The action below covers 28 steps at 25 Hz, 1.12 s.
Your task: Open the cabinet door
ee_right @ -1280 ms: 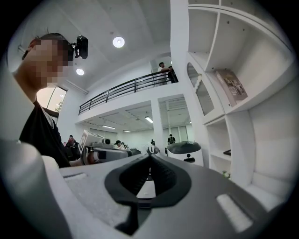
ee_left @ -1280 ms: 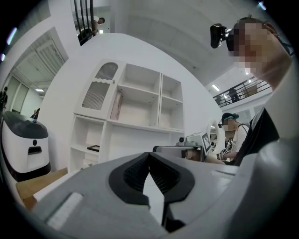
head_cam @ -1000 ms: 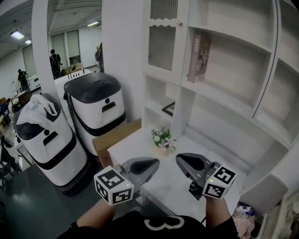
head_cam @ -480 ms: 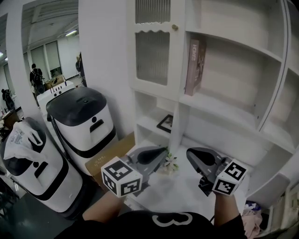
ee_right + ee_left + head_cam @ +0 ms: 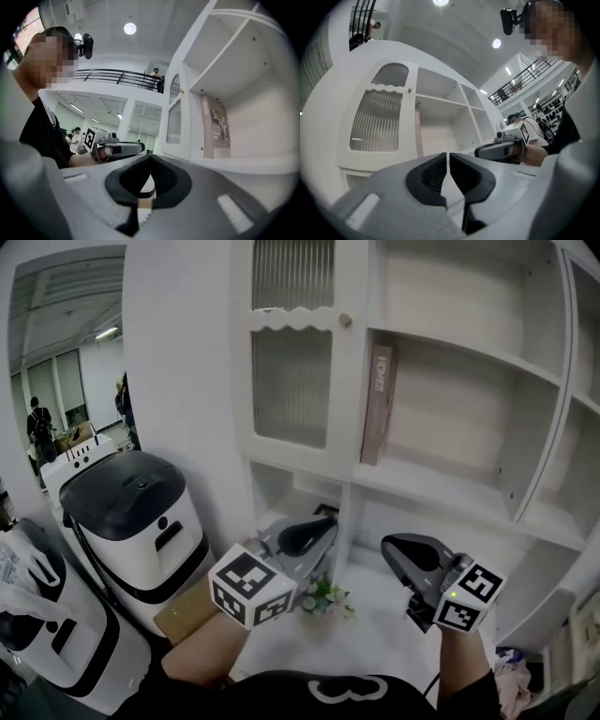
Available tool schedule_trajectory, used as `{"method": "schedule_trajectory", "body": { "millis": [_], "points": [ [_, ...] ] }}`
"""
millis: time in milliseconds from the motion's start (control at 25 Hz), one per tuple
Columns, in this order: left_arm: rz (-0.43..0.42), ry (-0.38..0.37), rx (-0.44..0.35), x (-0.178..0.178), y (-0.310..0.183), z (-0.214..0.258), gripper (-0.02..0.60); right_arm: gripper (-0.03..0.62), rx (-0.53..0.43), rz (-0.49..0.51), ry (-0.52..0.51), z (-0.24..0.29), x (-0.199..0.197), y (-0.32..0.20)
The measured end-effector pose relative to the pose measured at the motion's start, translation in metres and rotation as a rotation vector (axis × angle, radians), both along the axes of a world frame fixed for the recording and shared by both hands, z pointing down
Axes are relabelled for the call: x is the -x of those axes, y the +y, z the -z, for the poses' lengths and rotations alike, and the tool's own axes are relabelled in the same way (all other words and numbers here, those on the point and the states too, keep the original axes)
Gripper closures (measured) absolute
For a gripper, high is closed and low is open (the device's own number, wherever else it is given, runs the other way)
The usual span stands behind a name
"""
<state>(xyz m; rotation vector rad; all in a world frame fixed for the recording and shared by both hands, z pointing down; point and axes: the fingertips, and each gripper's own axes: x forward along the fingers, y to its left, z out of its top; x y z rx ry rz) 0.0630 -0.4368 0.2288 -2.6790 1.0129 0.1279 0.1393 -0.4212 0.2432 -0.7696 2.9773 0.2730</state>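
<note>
White open shelving fills the wall ahead, and its upper left bay is closed off by the cabinet door (image 5: 291, 381), a white frame around ribbed glass with a scalloped rail across it. The door sits shut, with its small round knob (image 5: 345, 321) on the right edge, well above both tools. The left gripper (image 5: 323, 526) hangs below the door with its jaws drawn together to a hairline slit and nothing between them. The right gripper (image 5: 392, 547) is just beside it, its jaw tips meeting and equally empty. The task looks barely begun, since neither tool is near the knob. The main risk, as I judge it, is the knob itself: it is tiny and smooth, so closed jaws arriving at it would only nudge it, and a shallow or off-centre pinch could slip off as the pull starts. A pull that does not follow the door's swing may also wrench the grip loose. The book (image 5: 378, 404) stands just right of the door's edge, where a wide approach could clip it. The little flower pot (image 5: 323, 598) sits under the grippers, where a dropped elbow might knock it.
</note>
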Motion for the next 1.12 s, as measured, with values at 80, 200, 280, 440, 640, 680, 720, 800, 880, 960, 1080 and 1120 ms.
{"method": "schedule_trajectory", "body": {
  "millis": [80,200,280,440,640,680,720,800,880,960,1080,1120],
  "points": [
    [-0.01,-0.021,-0.05,0.0,-0.011,0.015,0.575,0.6,-0.033,-0.031,0.025,0.01,-0.001,-0.005],
    [-0.03,-0.043,-0.115,0.003,-0.027,0.041,0.508,0.6,-0.069,-0.077,0.063,0.022,-0.002,-0.013],
    [-0.038,-0.046,-0.165,0.007,-0.037,0.063,0.479,0.6,-0.092,-0.105,0.087,0.03,-0.002,-0.019],
    [-0.004,-0.066,-0.292,0.014,-0.058,0.107,0.462,0.6,-0.097,-0.149,0.144,0.03,-0.002,-0.028],
    [0.047,-0.084,-0.444,0.023,-0.082,0.169,0.462,0.6,-0.096,-0.191,0.17,0.031,-0.005,-0.034],
    [0.067,-0.089,-0.472,0.025,-0.086,0.181,0.462,0.6,-0.095,-0.198,0.171,0.031,-0.005,-0.035],
    [0.084,-0.09,-0.491,0.026,-0.09,0.19,0.462,0.6,-0.094,-0.203,0.172,0.03,-0.005,-0.036],
    [0.108,-0.078,-0.506,0.027,-0.099,0.206,0.462,0.6,-0.088,-0.208,0.178,0.027,-0.003,-0.037],
    [0.14,-0.067,-0.526,0.027,-0.108,0.224,0.457,0.6,-0.085,-0.208,0.184,0.025,0.0,-0.039],
    [0.169,-0.068,-0.546,0.026,-0.117,0.239,0.443,0.6,-0.084,-0.211,0.182,0.022,0.003,-0.041],
    [0.179,-0.072,-0.577,0.02,-0.125,0.258,0.439,0.6,-0.072,-0.228,0.172,0.017,0.001,-0.044],
    [0.189,-0.083,-0.588,0.019,-0.129,0.263,0.439,0.6,-0.064,-0.235,0.17,0.015,-0.001,-0.045]
  ]
}}
